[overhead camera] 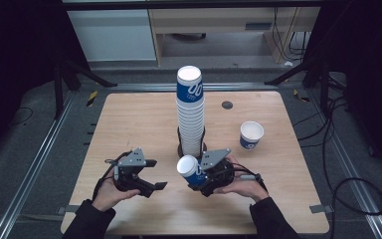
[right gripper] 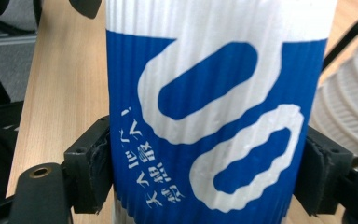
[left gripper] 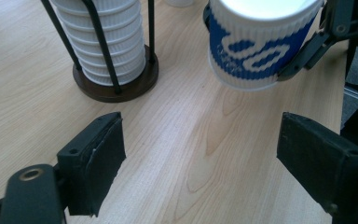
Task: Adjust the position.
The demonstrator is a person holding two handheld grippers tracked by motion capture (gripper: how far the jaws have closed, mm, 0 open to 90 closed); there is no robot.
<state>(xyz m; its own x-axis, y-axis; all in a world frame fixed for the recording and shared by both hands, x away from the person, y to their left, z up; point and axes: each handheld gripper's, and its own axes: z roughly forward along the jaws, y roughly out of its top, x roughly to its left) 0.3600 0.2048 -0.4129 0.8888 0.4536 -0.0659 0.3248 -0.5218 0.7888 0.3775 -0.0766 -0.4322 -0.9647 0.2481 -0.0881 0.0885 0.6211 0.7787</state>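
Note:
My right gripper (overhead camera: 199, 175) is shut on a blue-and-white paper cup (overhead camera: 189, 169), holding it upright just above the table in front of the cup stack. In the right gripper view the cup (right gripper: 214, 116) sits between both pads (right gripper: 95, 168). A tall stack of the same cups (overhead camera: 190, 112) stands in a black wire holder on a dark round base (left gripper: 116, 86) at the table's middle. My left gripper (overhead camera: 155, 178) rests low at the front left, open, with bare wood between its jaws; the held cup (left gripper: 256, 44) hangs ahead of it.
A single cup (overhead camera: 251, 134) stands upright to the right of the stack. A small dark disc (overhead camera: 227, 104) lies near the far edge. The wooden table (overhead camera: 129, 119) is ringed by metal rails, cables and dark floor.

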